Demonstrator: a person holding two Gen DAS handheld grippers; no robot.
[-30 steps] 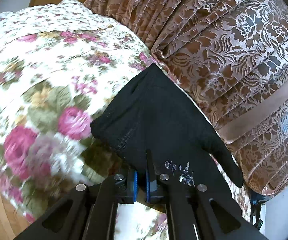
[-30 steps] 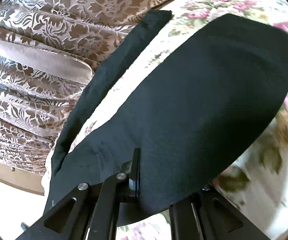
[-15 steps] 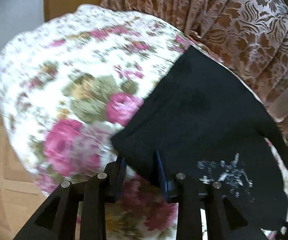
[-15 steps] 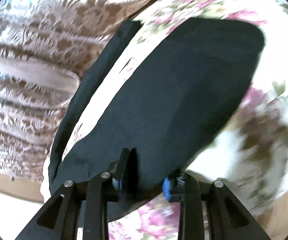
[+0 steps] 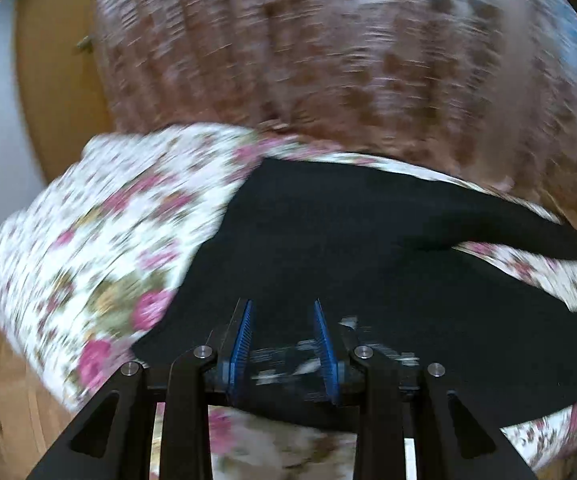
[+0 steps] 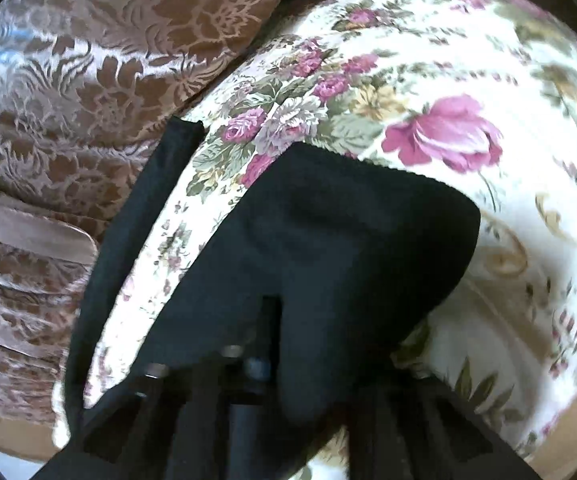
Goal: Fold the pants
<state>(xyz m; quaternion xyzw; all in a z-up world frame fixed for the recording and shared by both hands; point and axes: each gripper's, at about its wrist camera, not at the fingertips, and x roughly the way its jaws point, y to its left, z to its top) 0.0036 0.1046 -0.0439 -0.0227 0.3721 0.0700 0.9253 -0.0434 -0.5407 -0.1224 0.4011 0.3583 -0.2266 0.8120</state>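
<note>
Black pants (image 5: 368,248) lie spread on a floral bedspread (image 5: 108,240). My left gripper (image 5: 281,308) hovers just over their near edge, by a silvery print. Its blue pads (image 5: 242,340) stand apart and hold nothing. In the right wrist view a folded part of the pants (image 6: 348,240) is bunched up and drapes over my right gripper (image 6: 277,314). Only one dark finger (image 6: 270,320) shows. Its jaws are closing onto the cloth and look shut on it. A narrow pant leg (image 6: 140,208) runs along the bed's edge.
A brown patterned curtain (image 5: 328,60) hangs right behind the bed and fills the left of the right wrist view (image 6: 68,80). Wooden floor (image 5: 8,400) shows below the bed's left corner. A wooden panel (image 5: 56,80) stands at the far left. The left view is motion-blurred.
My left gripper has opened, let go of the pants, rolled and drawn back. The right gripper opened briefly, then closed on the cloth again and moved along the bed.
</note>
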